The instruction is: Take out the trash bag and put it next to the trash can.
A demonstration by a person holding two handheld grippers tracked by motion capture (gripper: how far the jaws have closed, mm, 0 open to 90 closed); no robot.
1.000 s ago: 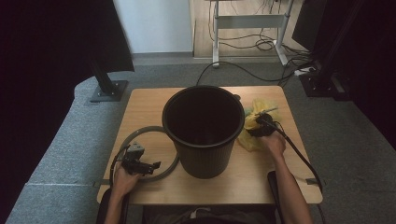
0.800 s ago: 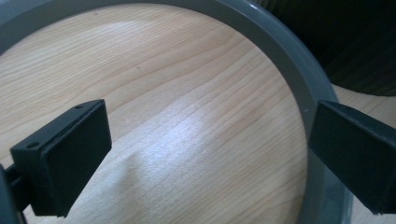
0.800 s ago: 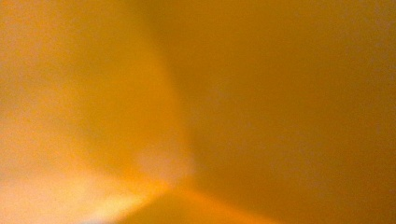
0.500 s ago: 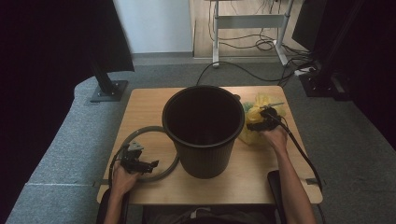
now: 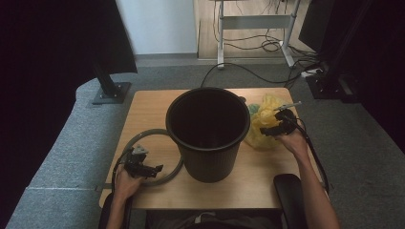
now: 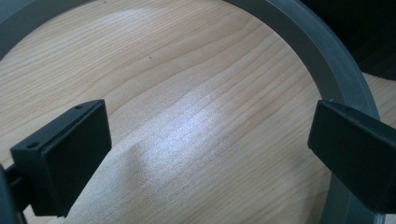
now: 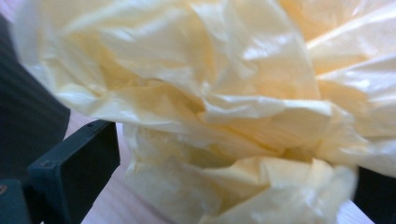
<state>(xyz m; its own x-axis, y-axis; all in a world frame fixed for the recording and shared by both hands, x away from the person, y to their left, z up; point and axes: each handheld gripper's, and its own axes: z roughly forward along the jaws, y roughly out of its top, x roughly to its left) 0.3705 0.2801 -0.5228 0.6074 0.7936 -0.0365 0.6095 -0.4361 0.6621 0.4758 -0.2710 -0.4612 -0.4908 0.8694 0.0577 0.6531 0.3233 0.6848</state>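
Yellow plastic bag (image 5: 263, 125) is sitting crumpled on the wooden table (image 5: 143, 114), just to the right of the big black bucket (image 5: 208, 131) and touching its side. In the right gripper view the bag (image 7: 224, 107) is bunching up in shiny folds right in front of the camera, with a bit of table showing underneath.

Right gripper (image 5: 274, 129) is hanging over the near right edge of the bag, cable trailing back along the person's forearm. Its jaws have just been opening and are now standing wide. Bag plastic is bulging into the gap between them, but the left jaw is standing clear of it, and the right jaw is mostly hidden behind the folds, so it isn't clamping anything as far as I can see.

Left gripper (image 5: 155, 169) is resting on the near left part of the table, sitting over a grey ring (image 5: 165, 136) that's lying flat with its far side tucked against the bucket. In the left gripper view both jaws are spread wide apart with only bare wood between them, and the ring (image 6: 317, 56) is curving past just behind the right-hand jaw. It's holding nothing.
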